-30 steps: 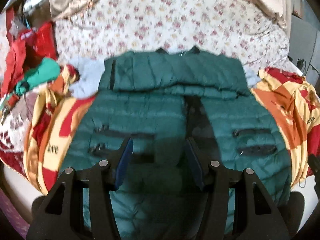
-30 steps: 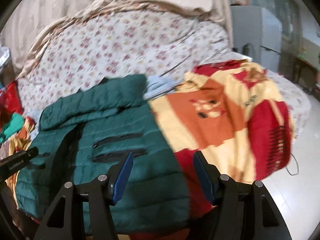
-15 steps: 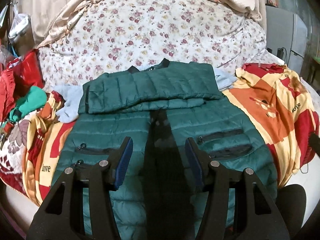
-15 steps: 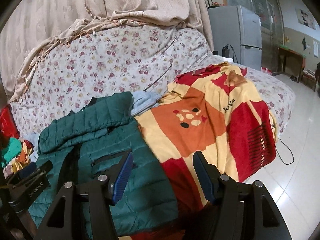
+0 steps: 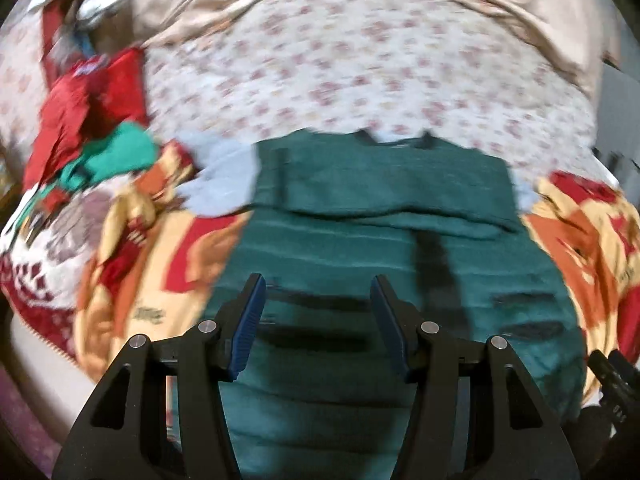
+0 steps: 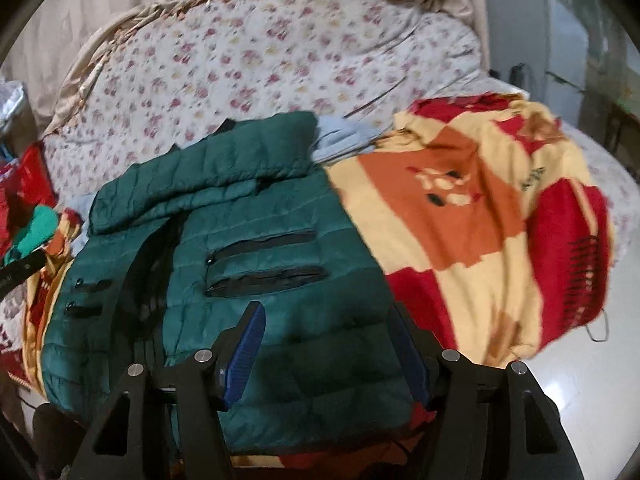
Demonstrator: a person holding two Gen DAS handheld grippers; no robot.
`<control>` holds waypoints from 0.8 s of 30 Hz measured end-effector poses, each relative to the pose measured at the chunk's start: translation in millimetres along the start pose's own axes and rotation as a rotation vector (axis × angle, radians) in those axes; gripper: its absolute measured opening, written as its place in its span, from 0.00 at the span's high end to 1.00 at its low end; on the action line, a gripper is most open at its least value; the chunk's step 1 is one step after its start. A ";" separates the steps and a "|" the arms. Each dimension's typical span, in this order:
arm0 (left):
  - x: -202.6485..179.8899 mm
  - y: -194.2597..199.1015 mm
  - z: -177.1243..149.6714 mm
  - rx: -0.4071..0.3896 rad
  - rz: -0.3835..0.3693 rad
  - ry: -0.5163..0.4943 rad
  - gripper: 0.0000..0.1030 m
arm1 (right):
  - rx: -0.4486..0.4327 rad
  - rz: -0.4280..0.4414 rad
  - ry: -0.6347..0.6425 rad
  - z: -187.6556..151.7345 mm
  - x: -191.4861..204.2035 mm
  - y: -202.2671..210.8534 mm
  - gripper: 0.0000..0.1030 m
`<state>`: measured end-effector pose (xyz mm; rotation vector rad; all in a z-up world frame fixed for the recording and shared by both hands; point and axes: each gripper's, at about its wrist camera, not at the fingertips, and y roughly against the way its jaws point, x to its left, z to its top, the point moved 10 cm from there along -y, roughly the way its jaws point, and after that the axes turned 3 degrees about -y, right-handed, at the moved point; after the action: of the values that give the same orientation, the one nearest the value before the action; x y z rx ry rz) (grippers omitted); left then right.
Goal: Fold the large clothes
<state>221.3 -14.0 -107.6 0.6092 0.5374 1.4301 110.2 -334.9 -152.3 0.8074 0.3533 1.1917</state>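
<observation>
Hovering over a green jacket (image 5: 360, 248), the left gripper (image 5: 318, 320) has its blue pads apart with nothing between them. The right gripper (image 6: 328, 352) hangs above the jacket's lower right part, its pads also apart and empty. The jacket lies front up on a patchwork blanket (image 6: 460, 208) of red, orange and cream, with both sleeves folded across the chest and its dark pocket zips showing. Behind it a flowered quilt (image 6: 248, 68) rises. A heap of red and green clothes (image 5: 92, 136) sits at the left.
</observation>
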 end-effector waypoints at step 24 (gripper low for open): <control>111.1 -119.6 -47.3 0.360 -0.340 0.316 0.47 | 0.317 0.556 -0.513 31.1 -43.2 -122.3 0.41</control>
<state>285.9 95.0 -220.9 0.5426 1.1117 1.1157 198.0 -403.2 -225.9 1.5147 -0.1257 1.3963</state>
